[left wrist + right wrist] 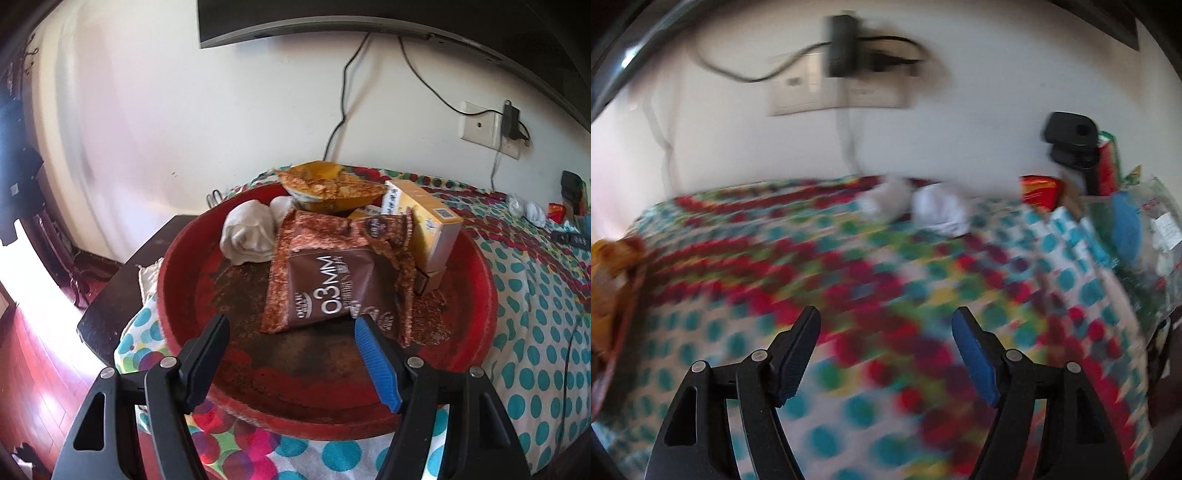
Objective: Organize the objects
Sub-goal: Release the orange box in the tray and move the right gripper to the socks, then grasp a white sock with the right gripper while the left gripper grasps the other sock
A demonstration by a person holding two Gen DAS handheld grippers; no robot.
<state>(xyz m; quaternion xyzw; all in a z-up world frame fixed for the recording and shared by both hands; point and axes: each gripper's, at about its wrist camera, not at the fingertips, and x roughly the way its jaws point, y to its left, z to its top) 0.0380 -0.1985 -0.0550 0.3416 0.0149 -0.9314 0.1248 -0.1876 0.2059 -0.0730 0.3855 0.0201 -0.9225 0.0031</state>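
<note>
A round red tray lies on the dotted tablecloth. In it are a brown snack packet, a rolled white cloth, an orange-yellow wrapper and a yellow box. My left gripper hovers open over the tray's near part, just short of the brown packet, with nothing between its fingers. In the blurred right wrist view my right gripper is open and empty above the dotted cloth. Crumpled white wads lie ahead near the wall.
A red packet, a black object and clear plastic packaging crowd the table's right end. A wall socket with cables sits behind the table. The table's dark corner and wooden floor lie to the left.
</note>
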